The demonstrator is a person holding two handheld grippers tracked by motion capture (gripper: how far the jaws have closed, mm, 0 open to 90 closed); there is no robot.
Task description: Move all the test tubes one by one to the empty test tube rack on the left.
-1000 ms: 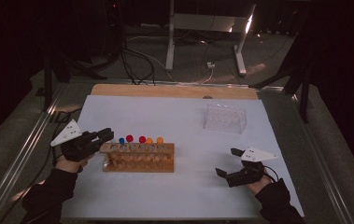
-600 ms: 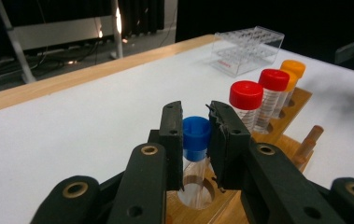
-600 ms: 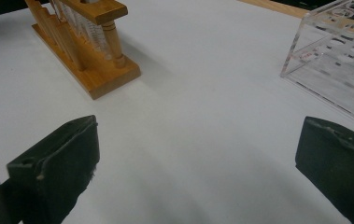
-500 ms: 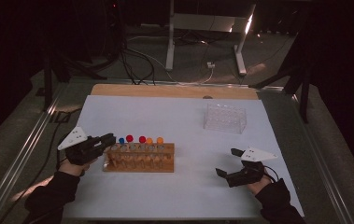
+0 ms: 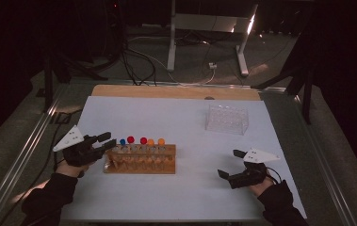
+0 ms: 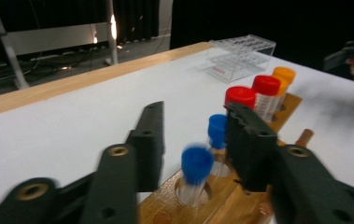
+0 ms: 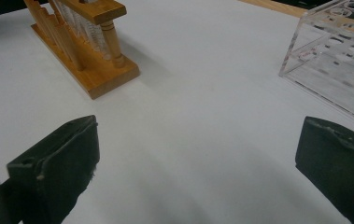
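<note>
While our left gripper [image 6: 191, 140] is opening its jaws around the light, slippery blue-capped tube [image 6: 196, 175], we are aiming below its cap.

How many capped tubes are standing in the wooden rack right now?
6 in a row in the wooden rack: two blue-capped tubes nearest the left hand-held gripper, then two red-capped, then two orange-capped.

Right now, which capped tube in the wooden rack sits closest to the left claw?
The blue-capped tube in the end hole of the wooden rack, between the open jaws of the left claw. A second blue, the reds and the oranges stand farther along.
</note>
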